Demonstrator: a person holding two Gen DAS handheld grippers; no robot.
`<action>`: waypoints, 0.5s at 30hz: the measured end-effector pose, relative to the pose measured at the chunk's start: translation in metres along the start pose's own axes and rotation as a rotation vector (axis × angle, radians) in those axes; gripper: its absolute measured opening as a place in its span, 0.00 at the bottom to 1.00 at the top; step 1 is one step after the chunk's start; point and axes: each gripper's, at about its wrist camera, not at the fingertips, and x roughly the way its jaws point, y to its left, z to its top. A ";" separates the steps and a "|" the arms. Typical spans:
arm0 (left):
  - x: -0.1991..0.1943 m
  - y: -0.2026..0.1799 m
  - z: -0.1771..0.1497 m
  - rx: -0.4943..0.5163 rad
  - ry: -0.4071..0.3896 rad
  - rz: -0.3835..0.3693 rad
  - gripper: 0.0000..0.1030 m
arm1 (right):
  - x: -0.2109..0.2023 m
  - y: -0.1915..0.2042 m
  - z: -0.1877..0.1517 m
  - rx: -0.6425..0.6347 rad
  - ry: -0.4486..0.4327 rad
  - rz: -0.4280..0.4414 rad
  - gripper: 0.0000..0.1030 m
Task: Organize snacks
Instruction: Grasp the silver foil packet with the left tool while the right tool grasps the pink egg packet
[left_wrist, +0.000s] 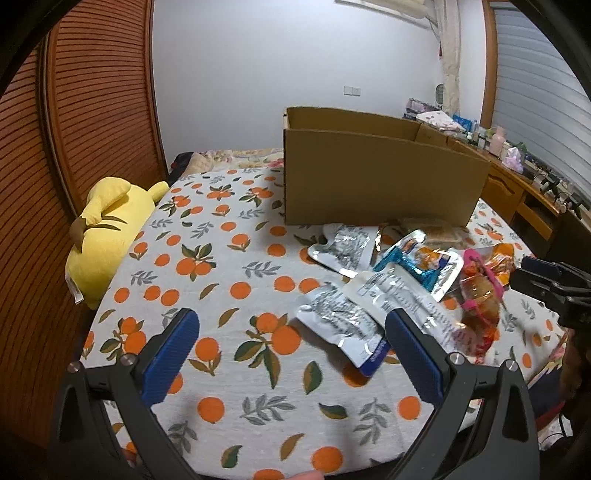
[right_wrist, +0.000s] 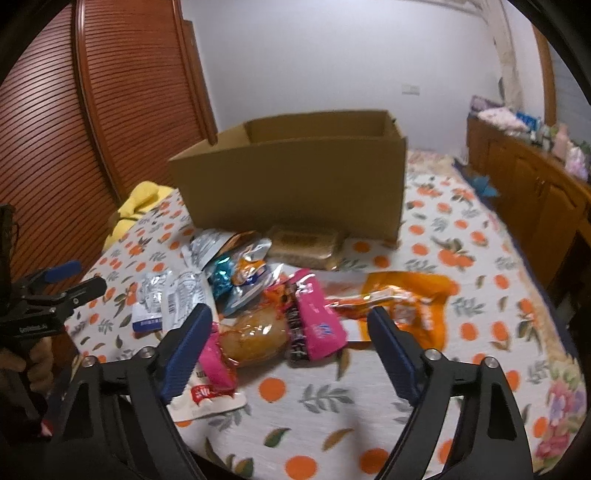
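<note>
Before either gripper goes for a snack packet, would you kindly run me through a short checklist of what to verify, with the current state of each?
1. Right gripper open: ok, nothing pinched.
2. Pink packet lies between its fingers: ok.
3. Left gripper open and empty: ok.
4. Silver packet in front of the left gripper: ok, though it overlaps other packets.
5. Cardboard box open on top, behind the pile: ok.
6. Room inside the box: cannot tell, its floor is hidden.
</note>
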 end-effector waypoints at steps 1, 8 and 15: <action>0.002 0.002 0.000 -0.003 0.006 0.001 0.98 | 0.005 0.002 0.001 -0.003 0.007 -0.001 0.80; 0.020 0.000 -0.005 -0.010 0.066 -0.011 0.98 | 0.039 0.010 0.001 -0.013 0.071 -0.014 0.73; 0.032 -0.006 -0.008 -0.008 0.096 -0.019 0.98 | 0.047 0.006 -0.006 -0.042 0.120 -0.062 0.73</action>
